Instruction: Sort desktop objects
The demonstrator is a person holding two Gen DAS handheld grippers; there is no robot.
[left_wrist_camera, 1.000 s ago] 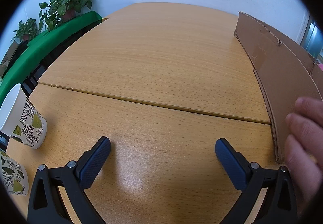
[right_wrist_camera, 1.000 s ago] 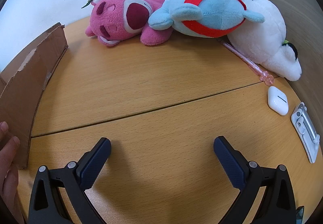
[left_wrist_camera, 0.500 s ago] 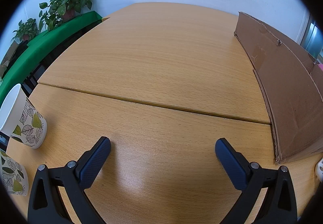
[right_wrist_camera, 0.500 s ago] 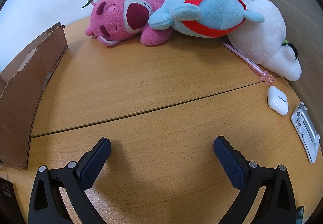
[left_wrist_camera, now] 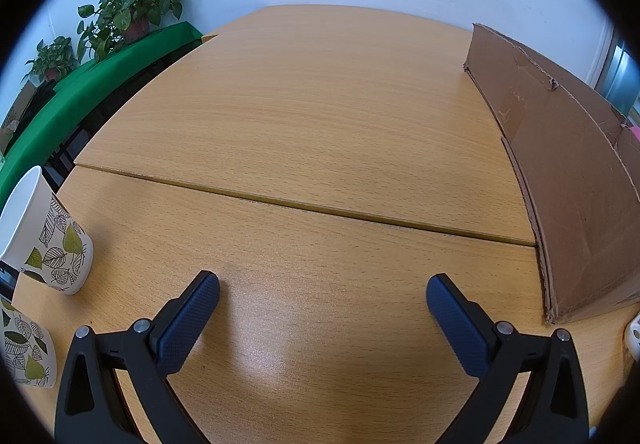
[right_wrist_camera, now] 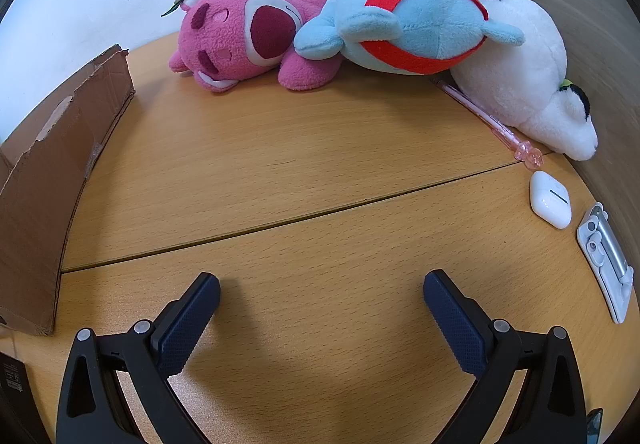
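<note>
Cardboard box cropped, pink pen half-hidden

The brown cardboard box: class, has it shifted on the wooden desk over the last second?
No. The brown cardboard box has its near corner in the same spot relative to the desk seam; only the hand has gone.
</note>
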